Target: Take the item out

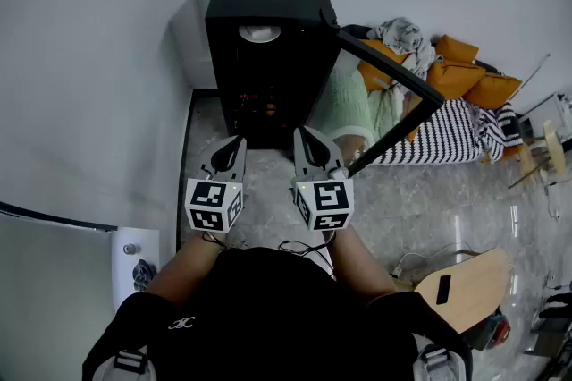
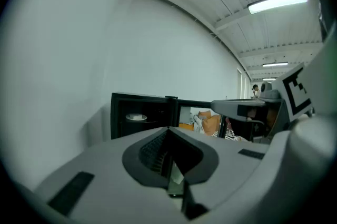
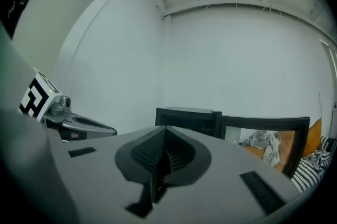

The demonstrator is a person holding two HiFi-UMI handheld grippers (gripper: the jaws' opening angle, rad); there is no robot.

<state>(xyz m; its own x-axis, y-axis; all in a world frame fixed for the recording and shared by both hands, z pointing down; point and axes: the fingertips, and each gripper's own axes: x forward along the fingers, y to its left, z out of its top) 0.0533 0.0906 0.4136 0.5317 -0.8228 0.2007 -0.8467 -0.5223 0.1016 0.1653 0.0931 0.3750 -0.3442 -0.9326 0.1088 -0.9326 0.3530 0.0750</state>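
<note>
While the door (image 1: 391,69) gapes, left gripper (image 1: 233,143) and right gripper (image 1: 305,139) hover.

We see a grey marbled floor (image 1: 420,200) carrying a black cabinet (image 1: 268,4) against the wall, door (image 1: 393,71) swung open to the right. Its upper shelf (image 2: 150,122) holds one white round item (image 1: 259,33) (plate or lid, can't tell). Also on the floor, right of the cabinet: green blanket (image 1: 349,106), striped fabric (image 1: 447,133), orange cushions (image 1: 465,71), and, nearer us, a loose cable (image 1: 416,258) and a wooden board (image 1: 465,285).
</note>
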